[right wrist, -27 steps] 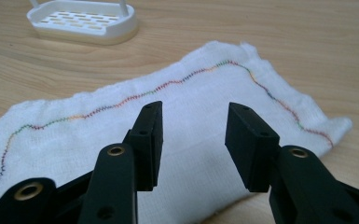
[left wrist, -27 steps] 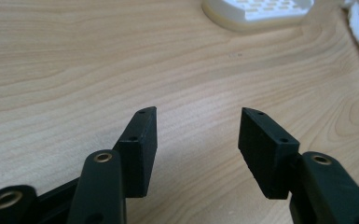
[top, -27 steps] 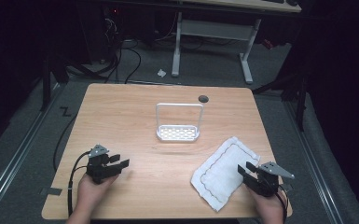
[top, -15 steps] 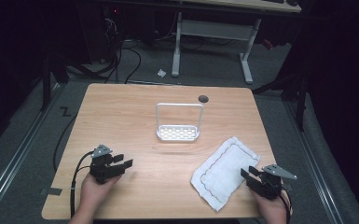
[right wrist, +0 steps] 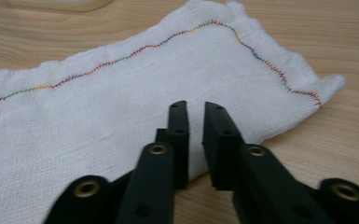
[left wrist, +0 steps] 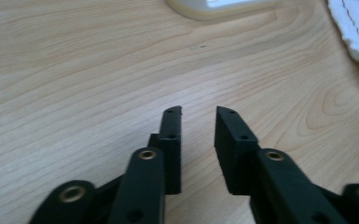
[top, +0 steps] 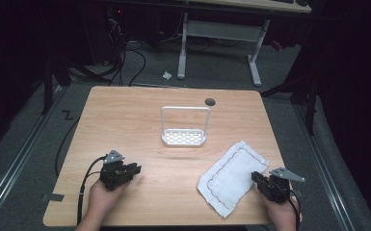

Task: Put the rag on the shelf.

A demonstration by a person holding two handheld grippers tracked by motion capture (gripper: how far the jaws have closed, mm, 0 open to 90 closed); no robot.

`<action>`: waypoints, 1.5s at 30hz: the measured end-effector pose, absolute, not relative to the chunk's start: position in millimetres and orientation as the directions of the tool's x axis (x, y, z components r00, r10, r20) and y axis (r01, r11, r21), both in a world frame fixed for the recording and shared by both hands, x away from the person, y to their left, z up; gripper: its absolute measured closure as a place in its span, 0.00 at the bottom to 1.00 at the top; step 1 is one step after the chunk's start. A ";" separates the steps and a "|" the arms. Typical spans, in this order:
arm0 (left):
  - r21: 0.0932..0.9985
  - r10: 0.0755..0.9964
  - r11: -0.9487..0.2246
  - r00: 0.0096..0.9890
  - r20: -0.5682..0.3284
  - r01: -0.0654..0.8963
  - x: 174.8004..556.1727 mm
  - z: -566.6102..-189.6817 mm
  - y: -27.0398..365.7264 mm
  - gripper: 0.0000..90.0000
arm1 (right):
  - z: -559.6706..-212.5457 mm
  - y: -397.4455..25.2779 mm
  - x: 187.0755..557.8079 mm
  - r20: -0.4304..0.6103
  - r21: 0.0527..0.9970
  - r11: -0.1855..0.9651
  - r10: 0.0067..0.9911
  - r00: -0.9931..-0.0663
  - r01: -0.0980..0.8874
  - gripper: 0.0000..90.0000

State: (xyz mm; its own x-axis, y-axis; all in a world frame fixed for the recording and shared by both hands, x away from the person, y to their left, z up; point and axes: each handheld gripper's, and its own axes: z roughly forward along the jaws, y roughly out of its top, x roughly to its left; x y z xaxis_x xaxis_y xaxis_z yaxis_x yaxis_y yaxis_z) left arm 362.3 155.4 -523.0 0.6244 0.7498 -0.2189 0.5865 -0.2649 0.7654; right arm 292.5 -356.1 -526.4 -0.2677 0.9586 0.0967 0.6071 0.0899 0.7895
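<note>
R gripper at cloth edge, jaws slightly apart, L gripper on table

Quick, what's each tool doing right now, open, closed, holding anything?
Left tool: open, holding nothing, over bare table.
Right tool: jaws slightly apart, nothing between them, over the near edge of the white cloth.

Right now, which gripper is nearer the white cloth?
Right. The right gripper is at the white cloth's near right edge; the left gripper sits apart on bare table, off its left side.
</note>
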 end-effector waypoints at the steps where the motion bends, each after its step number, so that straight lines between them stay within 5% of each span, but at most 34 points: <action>1: 0.766 0.746 -0.271 0.630 -0.216 0.583 361.1 -522.8 154.0 0.88 | -526.0 -356.9 294.8 0.084 0.786 0.099 0.961 -0.265 0.610 0.99; 4: 0.759 0.747 -0.279 0.630 -0.213 0.588 361.3 -523.9 155.3 0.93 | -527.6 -358.3 302.4 0.075 0.770 0.102 0.966 -0.247 0.630 1.00; 12: 0.750 0.726 -0.287 0.646 -0.236 0.596 360.4 -525.5 158.4 0.84 | -533.6 -356.8 316.5 0.102 0.749 0.094 0.962 -0.254 0.656 1.00; 21: 0.766 0.678 -0.320 0.699 -0.226 0.558 354.9 -522.9 133.6 0.92 | -534.2 -313.2 326.0 0.090 0.749 0.185 0.923 -0.375 0.636 1.00; 34: 0.754 0.567 -0.435 0.800 -0.195 0.492 361.2 -521.9 48.4 0.97 | -533.3 -234.8 328.8 0.050 0.738 0.363 0.811 -0.583 0.568 1.00; 45: 0.727 0.537 -0.511 0.830 -0.148 0.460 345.8 -531.4 44.6 1.00 | -534.4 -220.6 328.3 0.055 0.744 0.378 0.787 -0.614 0.552 1.00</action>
State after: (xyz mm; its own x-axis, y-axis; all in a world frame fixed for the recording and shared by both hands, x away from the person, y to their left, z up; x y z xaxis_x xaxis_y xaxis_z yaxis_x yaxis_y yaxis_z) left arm 345.8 44.6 -531.4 0.8305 0.5371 -0.1479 0.4596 -0.5105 0.7267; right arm 328.3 -220.6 -534.4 -0.6139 0.7874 0.0555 0.5516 0.3776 0.7438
